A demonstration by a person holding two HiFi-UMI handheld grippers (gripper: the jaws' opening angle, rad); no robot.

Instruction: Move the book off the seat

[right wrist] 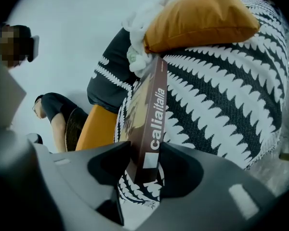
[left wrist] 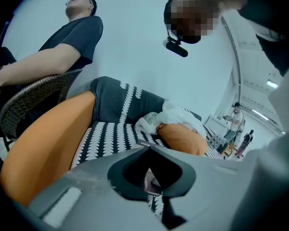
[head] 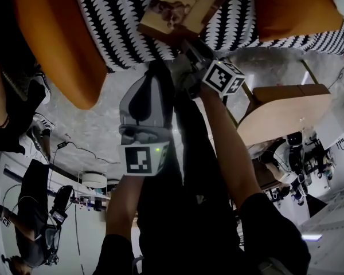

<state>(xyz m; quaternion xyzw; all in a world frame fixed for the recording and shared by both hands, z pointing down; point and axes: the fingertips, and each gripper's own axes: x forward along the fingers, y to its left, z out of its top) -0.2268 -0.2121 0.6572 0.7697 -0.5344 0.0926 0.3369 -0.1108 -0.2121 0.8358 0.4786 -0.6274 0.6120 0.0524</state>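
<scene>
Nearest, the left gripper (left wrist: 145,150): jaws drawn together on nothing, held low in front of the seat and taking no part in the work. Beside it, the right gripper (right wrist: 147,160): jaws clamped on the lower end of the book's spine. The book (right wrist: 149,114) stands on edge in that grip, cover turned to the left, and appears raised rather than lying flat. It sits over the front edge of the black-and-white seat (right wrist: 221,95), so it is not yet clear of it. Behind the book lies an orange cushion (right wrist: 197,18), with a white cloth (right wrist: 135,52) bunched against its near end. Farthest back, a person (left wrist: 62,47) sits in a wicker chair.

Progress, as judged: the grasp is made and the lift seems begun. What remains is carrying the book away from the seat and setting it down elsewhere.
</scene>
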